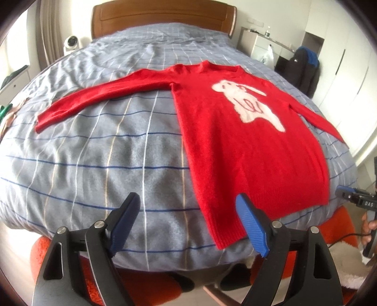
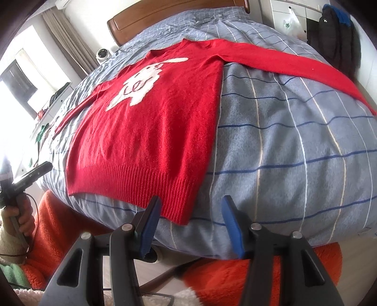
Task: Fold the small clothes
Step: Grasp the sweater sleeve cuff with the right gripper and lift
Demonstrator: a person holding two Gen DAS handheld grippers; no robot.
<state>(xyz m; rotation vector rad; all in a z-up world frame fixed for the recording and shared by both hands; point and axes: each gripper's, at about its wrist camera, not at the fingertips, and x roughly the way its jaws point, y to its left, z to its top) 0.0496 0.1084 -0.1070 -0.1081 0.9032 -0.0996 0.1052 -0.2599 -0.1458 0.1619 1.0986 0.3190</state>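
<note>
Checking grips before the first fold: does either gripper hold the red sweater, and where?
Neither. The left gripper and right gripper stand open above the sweater hem corners.

the sweater [image 1: 247, 150] is bright red with a white animal figure [image 1: 247, 103] on its chest, outlined in red. the bed cover [image 1: 106, 150] is grey-blue, checked with dark blue and white lines. the headboard [image 1: 162, 14] is brown wood. the left gripper [image 1: 188, 226] has blue pads on black arms.
</note>
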